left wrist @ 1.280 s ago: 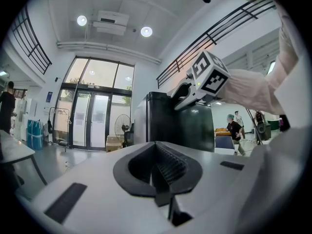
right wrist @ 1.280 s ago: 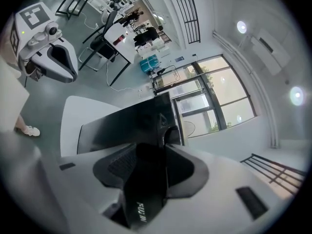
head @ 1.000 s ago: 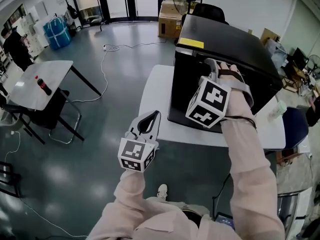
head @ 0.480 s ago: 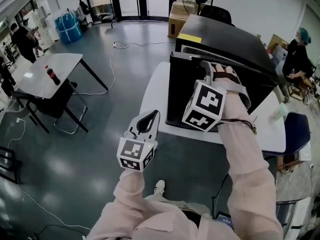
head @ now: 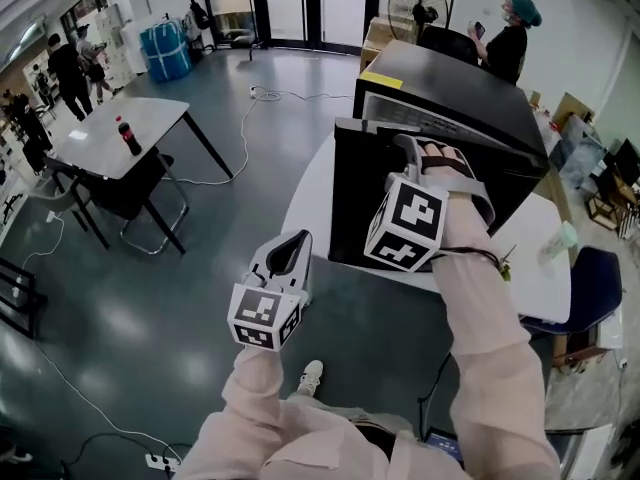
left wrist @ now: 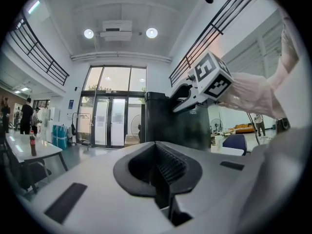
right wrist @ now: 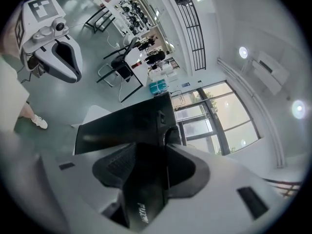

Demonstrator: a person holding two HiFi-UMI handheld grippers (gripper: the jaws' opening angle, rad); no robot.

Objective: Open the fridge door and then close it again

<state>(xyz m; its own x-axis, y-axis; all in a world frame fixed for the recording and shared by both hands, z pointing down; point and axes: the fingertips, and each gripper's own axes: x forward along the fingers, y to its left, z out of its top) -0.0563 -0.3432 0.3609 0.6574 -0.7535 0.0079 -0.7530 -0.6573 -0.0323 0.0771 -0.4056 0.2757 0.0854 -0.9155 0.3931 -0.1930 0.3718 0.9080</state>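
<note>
Records opening part-done, closing outstanding: fridge door (head: 350, 198) ajar on black mini fridge (head: 450, 83), top edge clamped in right gripper (head: 405, 148) jaws that have just been easing wider; left gripper (head: 292, 248), jaws together and empty, idle left of fridge.

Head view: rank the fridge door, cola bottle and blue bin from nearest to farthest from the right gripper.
1. Fridge door: its top edge is between the jaws of the right gripper, which have just been opening.
2. Cola bottle: on the table, left.
3. Blue bin: far back left.
</note>
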